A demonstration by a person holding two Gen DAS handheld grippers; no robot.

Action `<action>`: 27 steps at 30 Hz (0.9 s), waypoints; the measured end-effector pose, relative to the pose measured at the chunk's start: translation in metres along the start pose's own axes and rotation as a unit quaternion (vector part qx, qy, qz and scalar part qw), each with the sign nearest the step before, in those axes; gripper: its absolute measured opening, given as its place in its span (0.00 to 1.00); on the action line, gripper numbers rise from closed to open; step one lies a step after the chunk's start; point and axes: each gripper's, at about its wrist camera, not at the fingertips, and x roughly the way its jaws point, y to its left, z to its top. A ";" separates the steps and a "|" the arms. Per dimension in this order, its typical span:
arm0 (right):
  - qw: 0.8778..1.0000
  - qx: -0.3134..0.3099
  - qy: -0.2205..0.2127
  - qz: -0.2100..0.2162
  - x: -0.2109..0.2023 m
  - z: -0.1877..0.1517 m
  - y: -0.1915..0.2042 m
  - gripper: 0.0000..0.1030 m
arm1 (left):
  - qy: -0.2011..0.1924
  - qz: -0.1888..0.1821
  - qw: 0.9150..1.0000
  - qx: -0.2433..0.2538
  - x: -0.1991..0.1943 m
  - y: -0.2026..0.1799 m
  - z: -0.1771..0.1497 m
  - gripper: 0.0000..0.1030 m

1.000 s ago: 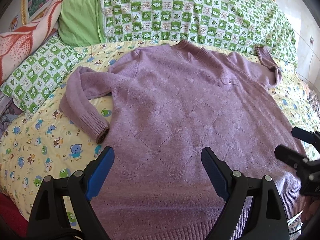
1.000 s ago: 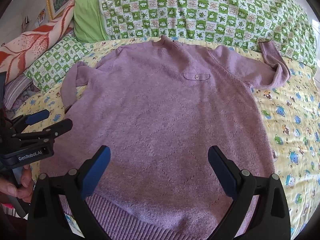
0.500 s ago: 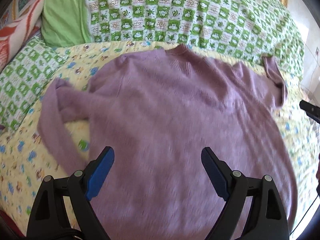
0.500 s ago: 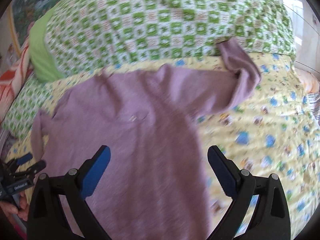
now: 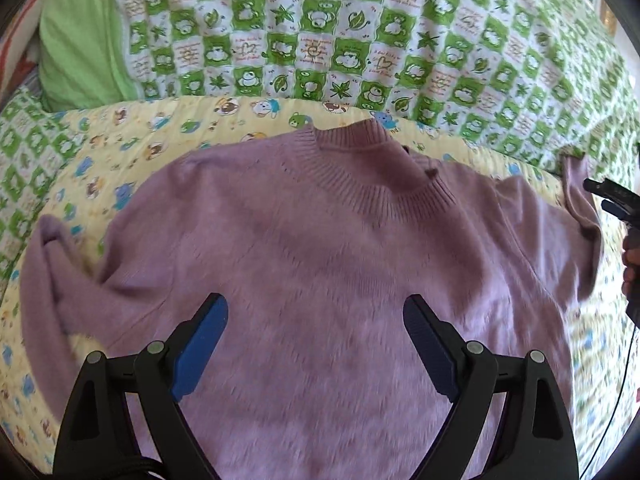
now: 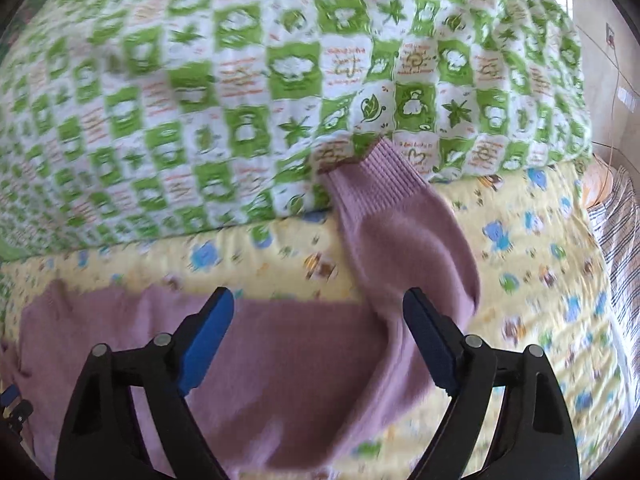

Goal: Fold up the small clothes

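A purple knit sweater (image 5: pixel 320 248) lies flat, front up, on a yellow cartoon-print sheet (image 5: pixel 120 152). Its collar (image 5: pixel 372 168) points toward the green checkered quilt (image 5: pixel 320 40). My left gripper (image 5: pixel 316 312) hovers open over the chest, with nothing between its blue pads. In the right wrist view the sweater's sleeve (image 6: pixel 400 240) bends back, and its ribbed cuff (image 6: pixel 372 176) rests against the quilt (image 6: pixel 240 80). My right gripper (image 6: pixel 318 304) hangs over that sleeve near the shoulder. Its jaws are closing, still wide apart and pressing on nothing. The right gripper (image 5: pixel 612 196) also shows at the left wrist view's right edge.
A plain green pillow (image 5: pixel 80 40) lies at the far left by the quilt. A checkered pillow (image 5: pixel 24 140) borders the sheet on the left. The other sleeve (image 5: pixel 48 280) is bent at the sweater's left side. Striped fabric (image 6: pixel 620 240) and pale floor edge the bed on the right.
Both grippers moved from the sweater's hem up toward its top. The left now sits over the chest near the collar; the right swung right to the sleeve, its jaws slightly narrower.
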 end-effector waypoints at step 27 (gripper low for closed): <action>0.903 -0.129 0.113 0.394 -0.075 -0.080 0.218 0.58 | 0.102 -0.142 0.980 -0.098 0.014 0.045 -0.014 0.87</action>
